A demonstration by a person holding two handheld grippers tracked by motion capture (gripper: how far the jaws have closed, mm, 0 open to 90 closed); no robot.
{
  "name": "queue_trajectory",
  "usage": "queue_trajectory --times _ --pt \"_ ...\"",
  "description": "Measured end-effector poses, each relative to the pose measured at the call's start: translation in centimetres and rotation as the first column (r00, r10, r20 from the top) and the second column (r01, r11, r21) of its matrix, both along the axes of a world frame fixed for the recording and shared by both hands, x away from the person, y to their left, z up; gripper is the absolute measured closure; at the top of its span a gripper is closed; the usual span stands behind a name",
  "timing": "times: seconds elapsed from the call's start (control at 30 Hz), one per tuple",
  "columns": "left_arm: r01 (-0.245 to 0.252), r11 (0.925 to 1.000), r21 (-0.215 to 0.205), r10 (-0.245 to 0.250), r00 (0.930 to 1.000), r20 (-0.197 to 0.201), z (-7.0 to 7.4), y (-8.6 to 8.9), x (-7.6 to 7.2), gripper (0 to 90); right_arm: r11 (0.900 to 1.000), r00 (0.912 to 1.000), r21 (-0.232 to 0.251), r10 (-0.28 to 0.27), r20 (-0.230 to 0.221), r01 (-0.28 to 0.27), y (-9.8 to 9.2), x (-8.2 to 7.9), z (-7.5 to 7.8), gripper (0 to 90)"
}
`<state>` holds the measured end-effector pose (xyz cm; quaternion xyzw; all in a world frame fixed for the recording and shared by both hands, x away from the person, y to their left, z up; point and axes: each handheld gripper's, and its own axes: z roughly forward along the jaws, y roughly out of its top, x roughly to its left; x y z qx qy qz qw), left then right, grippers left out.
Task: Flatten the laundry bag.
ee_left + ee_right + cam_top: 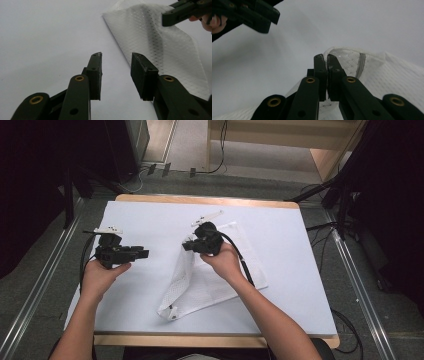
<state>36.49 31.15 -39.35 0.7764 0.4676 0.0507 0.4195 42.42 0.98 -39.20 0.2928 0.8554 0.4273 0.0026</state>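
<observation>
White mesh bag (pixel 210 277) on the white table cover (pixel 150 220), lifted at one edge by the right gripper (pixel 189 245).

The bag's long axis runs from its zipper corner up to that closed, pinching gripper. The left gripper (pixel 142 253), jaws parted and empty, hovers beside the bag's raised edge, pointing toward it.

A white mesh laundry bag (pixel 210 275) lies on my tabletop (pixel 280 220), its left edge folded up and pinched in my right claw (pixel 327 65).
</observation>
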Motion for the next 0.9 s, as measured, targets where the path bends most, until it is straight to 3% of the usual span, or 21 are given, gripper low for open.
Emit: queue_trajectory --times 0.23,0.43,0.57,0.63,0.77,0.9 --pt "-0.014 0.9999 -0.007 0.014 0.9999 -0.008 -0.1 0.4 -0.5 61.0 1.000 0.9997 0.011 0.009 -0.025 -0.008 3.8 2.7 0.0 89.6" --pt "-0.030 0.9995 -0.006 0.030 0.9994 -0.014 -0.2 1.0 -1.2 60.0 1.000 0.9990 0.014 0.027 -0.036 -0.027 7.0 3.7 -0.1 89.3" --pt "-0.040 0.9991 0.014 0.040 0.9991 -0.013 -0.3 1.2 -1.6 58.8 0.999 0.9983 -0.018 0.044 -0.036 -0.045 8.9 4.2 -0.3 85.0" --pt "-0.048 0.9988 0.014 0.048 0.9988 -0.011 -0.4 1.4 -1.7 58.1 0.999 0.9989 -0.011 0.042 -0.023 -0.042 9.3 4.3 -0.2 75.6" --pt "-0.061 0.9981 0.006 0.061 0.9981 -0.006 -0.1 1.8 -1.9 57.5 0.999 0.9994 0.011 0.033 -0.007 -0.033 8.9 4.3 0.6 71.8" --pt "-0.068 0.9974 0.023 0.068 0.9977 0.001 0.1 2.1 -1.7 57.1 0.999 0.9995 0.011 0.031 0.011 -0.031 7.6 3.9 1.3 70.6"
